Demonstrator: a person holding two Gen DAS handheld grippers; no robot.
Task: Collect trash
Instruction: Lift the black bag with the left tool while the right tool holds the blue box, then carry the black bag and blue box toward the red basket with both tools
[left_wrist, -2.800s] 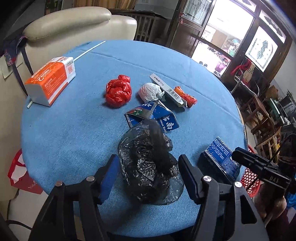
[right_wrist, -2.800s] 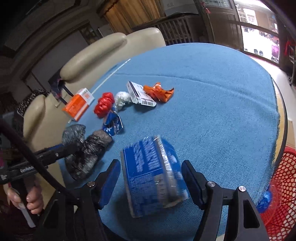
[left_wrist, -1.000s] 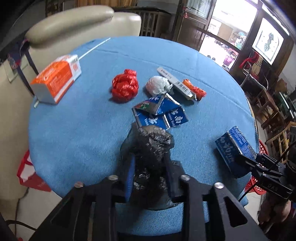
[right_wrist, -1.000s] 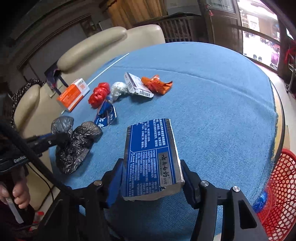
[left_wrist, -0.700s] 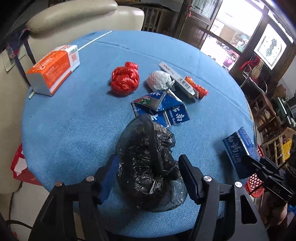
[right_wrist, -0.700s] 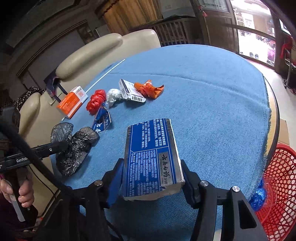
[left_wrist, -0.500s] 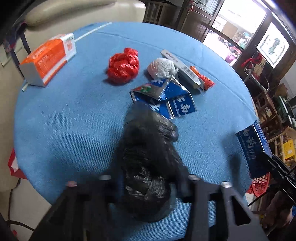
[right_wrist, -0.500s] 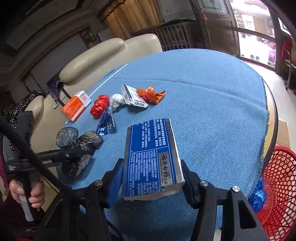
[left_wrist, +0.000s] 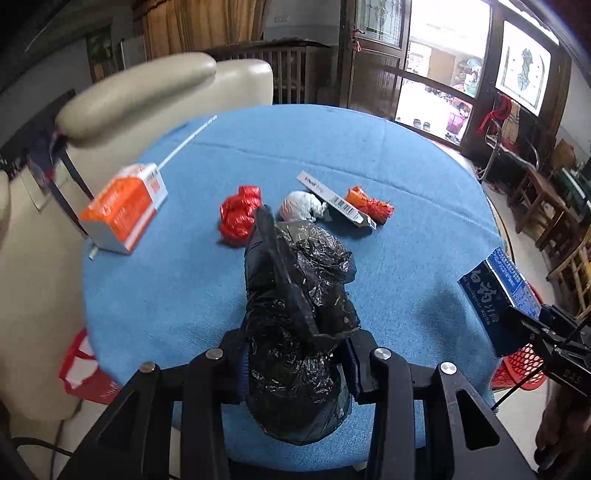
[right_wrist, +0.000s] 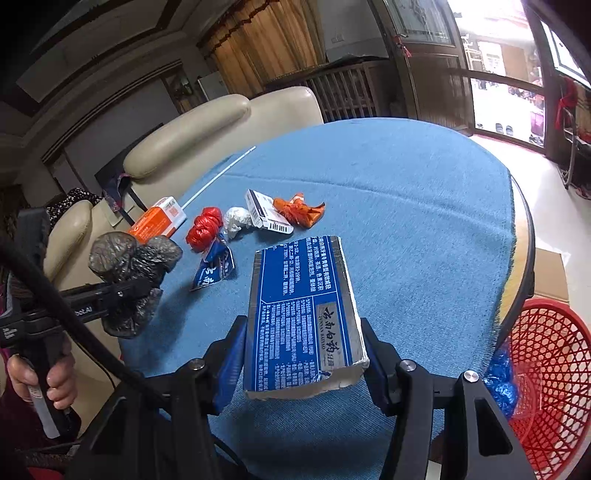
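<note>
Left gripper (left_wrist: 295, 363) angled down over the table (left_wrist: 406, 155), jaws just closed in, clamped on crinkled black plastic bag (left_wrist: 299, 295) lifted above the blue cloth. Right gripper (right_wrist: 304, 352) tilted down, squeezing flattened blue carton (right_wrist: 301, 314), glossy, white print, near red mesh basket (right_wrist: 546, 376).

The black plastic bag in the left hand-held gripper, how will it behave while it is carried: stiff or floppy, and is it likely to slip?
The black plastic bag is probably floppy: it is crumpled and bulges past the left hand-held gripper, above and below. It seems light, thin film. A slip looks unlikely, since the film is squeezed between the jaws, though loose folds may sag.
</note>
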